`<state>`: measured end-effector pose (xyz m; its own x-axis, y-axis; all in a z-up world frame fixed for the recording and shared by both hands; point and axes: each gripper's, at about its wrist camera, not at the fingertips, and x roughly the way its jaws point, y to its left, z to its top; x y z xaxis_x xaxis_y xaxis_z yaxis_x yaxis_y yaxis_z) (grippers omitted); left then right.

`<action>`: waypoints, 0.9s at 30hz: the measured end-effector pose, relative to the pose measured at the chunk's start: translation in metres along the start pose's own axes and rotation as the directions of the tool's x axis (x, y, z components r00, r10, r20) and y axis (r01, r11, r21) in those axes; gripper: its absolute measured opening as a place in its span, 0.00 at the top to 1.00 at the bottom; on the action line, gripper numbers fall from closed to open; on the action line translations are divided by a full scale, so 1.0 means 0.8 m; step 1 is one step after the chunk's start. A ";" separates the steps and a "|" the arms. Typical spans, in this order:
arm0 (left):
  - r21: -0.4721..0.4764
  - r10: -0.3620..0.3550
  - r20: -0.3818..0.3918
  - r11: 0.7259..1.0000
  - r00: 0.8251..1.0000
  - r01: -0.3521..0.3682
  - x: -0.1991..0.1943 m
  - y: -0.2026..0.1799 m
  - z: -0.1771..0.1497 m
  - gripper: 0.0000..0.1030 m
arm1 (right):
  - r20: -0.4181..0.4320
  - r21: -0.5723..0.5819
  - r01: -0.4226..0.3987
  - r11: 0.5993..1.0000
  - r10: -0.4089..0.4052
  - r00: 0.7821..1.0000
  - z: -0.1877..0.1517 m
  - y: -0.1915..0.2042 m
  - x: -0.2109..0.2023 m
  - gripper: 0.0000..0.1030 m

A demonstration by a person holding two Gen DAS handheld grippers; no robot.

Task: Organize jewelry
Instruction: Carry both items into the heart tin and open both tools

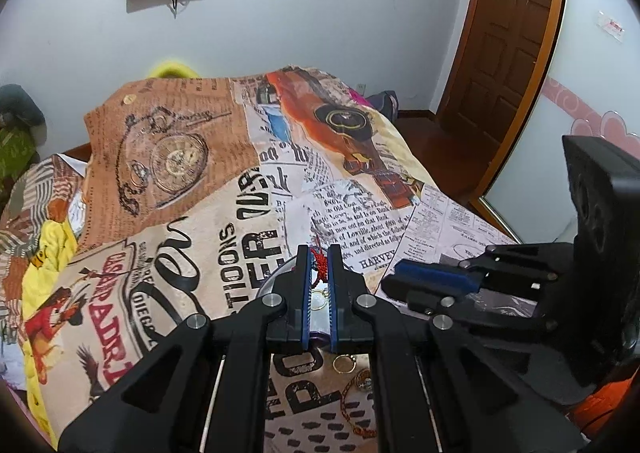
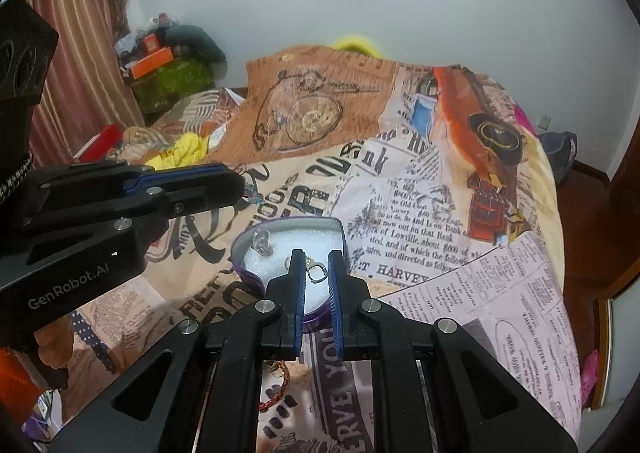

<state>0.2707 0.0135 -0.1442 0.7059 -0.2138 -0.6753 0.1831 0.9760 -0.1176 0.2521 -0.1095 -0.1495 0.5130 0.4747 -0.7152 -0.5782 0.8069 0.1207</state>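
Note:
My left gripper (image 1: 320,259) is shut on a red knotted cord charm (image 1: 320,260) and holds it above the heart-shaped purple jewelry box (image 2: 336,227). It also shows in the right wrist view (image 2: 236,177), with a small crystal piece (image 2: 254,195) hanging below its tips. My right gripper (image 2: 316,267) hovers over the box's white lining with its jaws narrowly apart around a silver ring (image 2: 317,273); whether they touch it I cannot tell. Another silver piece (image 2: 262,243) lies in the box. A gold ring (image 1: 344,364) and a gold bracelet (image 1: 356,409) lie on the bedspread.
The bed is covered by a newspaper-print spread (image 1: 224,237). An orange braided bracelet (image 2: 276,397) lies under my right gripper. A yellow cloth (image 2: 188,149) and cluttered boxes (image 2: 160,61) sit at the left. A wooden door (image 1: 508,33) is at the right.

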 end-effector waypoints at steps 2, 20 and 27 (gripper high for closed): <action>0.002 -0.004 -0.013 1.000 1.000 0.004 0.010 0.001 -0.001 0.94 | -0.025 0.006 -0.001 1.000 0.001 1.000 -0.003 -0.003 0.011 0.90; 0.013 -0.009 -0.120 1.000 0.993 0.011 0.063 0.019 -0.013 0.94 | -0.097 -0.044 -0.043 0.998 0.038 0.995 -0.010 0.007 0.050 0.90; -0.002 -0.013 -0.128 1.000 0.992 0.013 0.064 0.022 -0.014 0.95 | -0.108 -0.058 -0.048 0.997 0.041 0.993 -0.007 0.010 0.056 0.90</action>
<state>0.3020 0.0201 -0.1889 0.6101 -0.2193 -0.7613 0.1905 0.9733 -0.1276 0.2665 -0.0839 -0.1844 0.4170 0.4665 -0.7801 -0.6380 0.7615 0.1144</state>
